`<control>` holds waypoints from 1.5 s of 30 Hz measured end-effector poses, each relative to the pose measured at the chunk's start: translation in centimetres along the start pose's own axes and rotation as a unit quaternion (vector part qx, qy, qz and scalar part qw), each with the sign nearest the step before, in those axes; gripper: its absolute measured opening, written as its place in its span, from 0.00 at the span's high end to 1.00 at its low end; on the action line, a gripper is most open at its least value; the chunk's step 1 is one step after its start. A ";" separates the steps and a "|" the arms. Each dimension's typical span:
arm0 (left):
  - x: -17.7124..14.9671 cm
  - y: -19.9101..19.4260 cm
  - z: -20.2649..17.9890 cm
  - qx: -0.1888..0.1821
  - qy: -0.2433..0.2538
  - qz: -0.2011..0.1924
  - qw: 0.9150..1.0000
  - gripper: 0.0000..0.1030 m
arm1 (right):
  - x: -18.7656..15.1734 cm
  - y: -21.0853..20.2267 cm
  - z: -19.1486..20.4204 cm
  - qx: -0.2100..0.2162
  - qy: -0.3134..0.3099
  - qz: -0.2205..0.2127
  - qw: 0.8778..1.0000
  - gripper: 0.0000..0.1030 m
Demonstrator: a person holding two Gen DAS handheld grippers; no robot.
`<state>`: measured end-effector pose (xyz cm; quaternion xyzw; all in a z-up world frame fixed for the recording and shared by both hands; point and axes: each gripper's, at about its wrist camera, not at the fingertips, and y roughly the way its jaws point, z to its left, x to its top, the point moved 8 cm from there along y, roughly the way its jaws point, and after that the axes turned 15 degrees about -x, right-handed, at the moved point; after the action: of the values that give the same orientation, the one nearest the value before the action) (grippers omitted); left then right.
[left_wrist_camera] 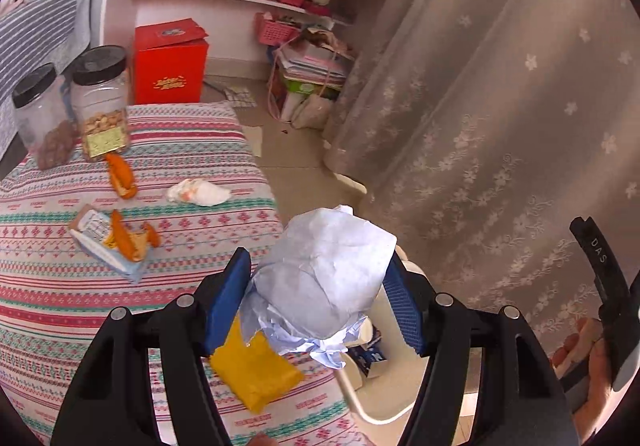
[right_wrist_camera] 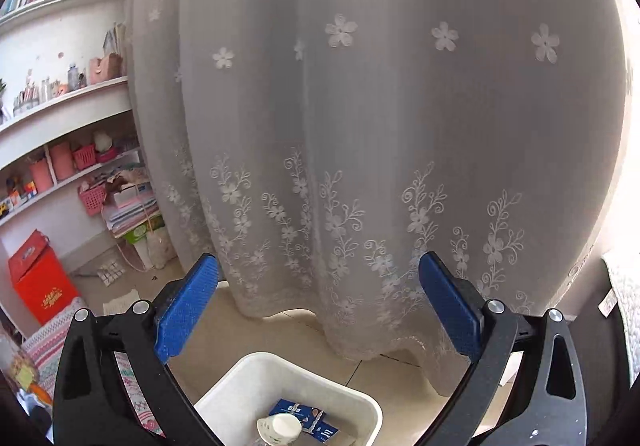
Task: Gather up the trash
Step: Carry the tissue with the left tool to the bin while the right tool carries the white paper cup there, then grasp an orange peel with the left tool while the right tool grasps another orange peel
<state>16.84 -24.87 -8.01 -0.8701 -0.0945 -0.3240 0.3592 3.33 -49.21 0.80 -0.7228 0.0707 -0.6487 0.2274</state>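
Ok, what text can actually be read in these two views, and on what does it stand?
"DAS": white letters on the black curved part of the right gripper's handle.
Red cardboard box: gold logo, too blurred to read.
Clear plastic jar with a black lid: yellow label, unreadable.
Blue printed packet in the white plastic bin: print too small.

My left gripper (left_wrist_camera: 316, 310) was full: the crumpled paper (left_wrist_camera: 324, 278) sat between its pads. The bin (right_wrist_camera: 224, 402) stood open-topped on the floor beside the bed (left_wrist_camera: 48, 310), with a wrapper (right_wrist_camera: 306, 422) and a bottle (right_wrist_camera: 280, 430) already inside. The curtain (right_wrist_camera: 360, 125) hung close behind it, walling off that side. My right gripper (right_wrist_camera: 320, 310) was wide open with nothing between its fingers.
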 end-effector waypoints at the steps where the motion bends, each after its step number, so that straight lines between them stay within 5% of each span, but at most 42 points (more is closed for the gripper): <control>1: 0.1 0.9 -1.2 -0.006 0.006 0.004 1.000 0.37 | 0.2 0.4 -0.6 -0.003 0.010 0.006 1.000 0.07; 9: -0.6 7.3 -8.7 -0.048 0.032 0.037 0.998 0.33 | 1.1 3.3 -3.5 -0.015 0.058 0.037 0.998 0.07; 12: -1.8 9.6 -10.0 -0.060 0.022 0.072 0.995 0.19 | 1.5 4.2 -4.5 -0.016 0.076 0.046 0.996 0.07; 16: -3.0 10.5 -9.8 -0.047 0.029 0.090 0.994 0.19 | 1.4 4.8 -4.5 -0.010 0.080 0.057 0.995 0.07; 22: -1.9 7.0 0.2 0.094 -0.028 0.057 0.994 0.19 | 0.2 4.0 -1.3 0.029 0.030 0.075 0.996 0.07; 28: -1.7 0.6 14.3 0.216 -0.190 0.005 0.958 0.19 | -1.6 2.0 3.1 0.079 -0.037 0.082 0.993 0.07; 31: -1.1 -1.4 17.8 0.229 -0.193 -0.005 0.954 0.21 | -2.5 0.9 4.7 0.094 -0.067 0.080 0.990 0.07; 37: 0.8 -3.2 20.6 0.222 -0.156 0.000 0.963 0.33 | -3.5 -0.6 7.0 0.114 -0.101 0.078 0.985 0.07; 41: 1.2 -1.6 20.8 0.201 -0.141 0.039 0.969 0.48 | -4.3 -1.1 8.3 0.122 -0.117 0.086 0.982 0.07; 45: 0.4 0.2 21.7 0.212 -0.147 0.078 0.963 0.59 | -4.9 -1.8 9.3 0.127 -0.127 0.085 0.980 0.07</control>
<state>27.98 -10.16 -19.47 -0.8170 -0.1447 -0.1359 0.5414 11.26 -43.50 -3.39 -0.7556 0.0199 -0.5338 0.3791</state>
